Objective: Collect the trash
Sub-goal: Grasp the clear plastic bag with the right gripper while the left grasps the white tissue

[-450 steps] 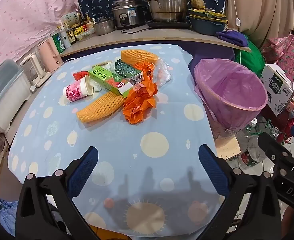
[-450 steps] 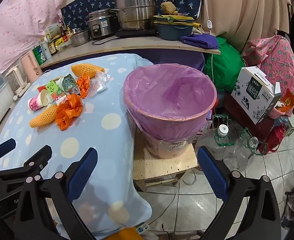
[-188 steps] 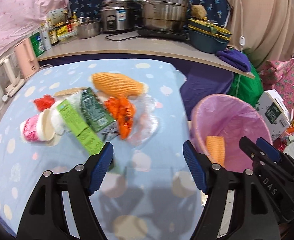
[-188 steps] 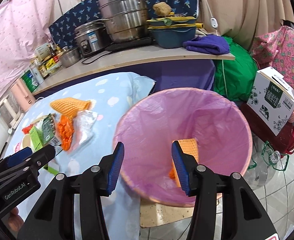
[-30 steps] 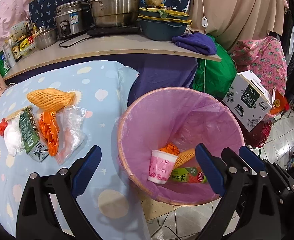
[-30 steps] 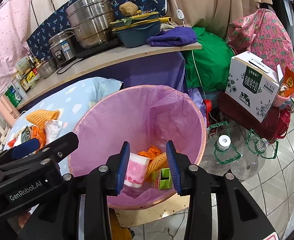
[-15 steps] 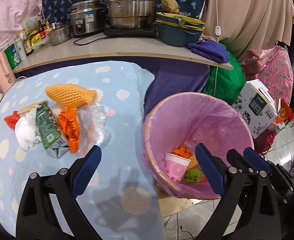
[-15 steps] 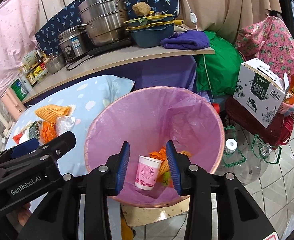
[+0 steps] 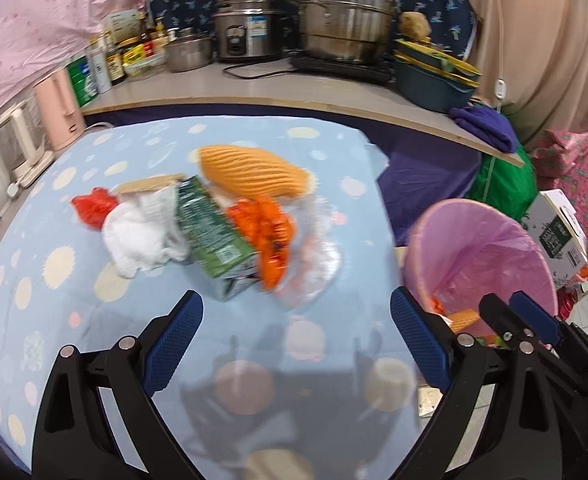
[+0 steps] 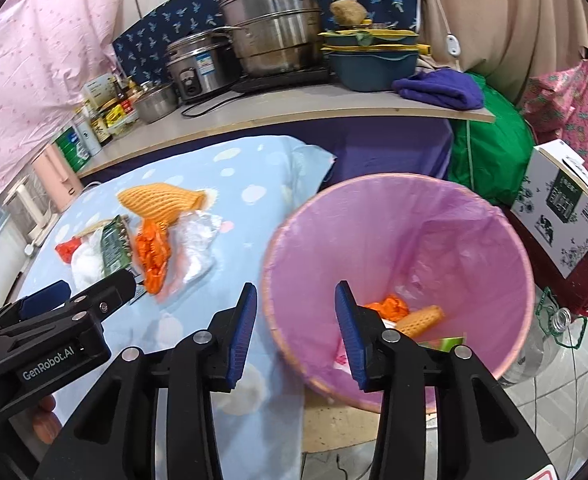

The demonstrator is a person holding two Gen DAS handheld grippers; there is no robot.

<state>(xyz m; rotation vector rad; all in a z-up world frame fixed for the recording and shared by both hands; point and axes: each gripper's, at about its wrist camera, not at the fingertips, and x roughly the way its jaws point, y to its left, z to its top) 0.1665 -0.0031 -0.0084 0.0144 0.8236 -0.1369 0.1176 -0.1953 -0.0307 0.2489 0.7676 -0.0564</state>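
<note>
While some trash already lies in the pink bin (image 10: 398, 240) at lower right, both the left hand-held gripper (image 9: 296, 338) and right hand-held gripper (image 10: 296, 330) are open and empty, and the trash pile (image 9: 222, 224) waits on the tabletop (image 9: 54, 264) mid-frame

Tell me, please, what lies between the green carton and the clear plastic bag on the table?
An orange crumpled wrapper lies between the green carton and the clear plastic bag, touching both; the left wrist view shows it best.
</note>
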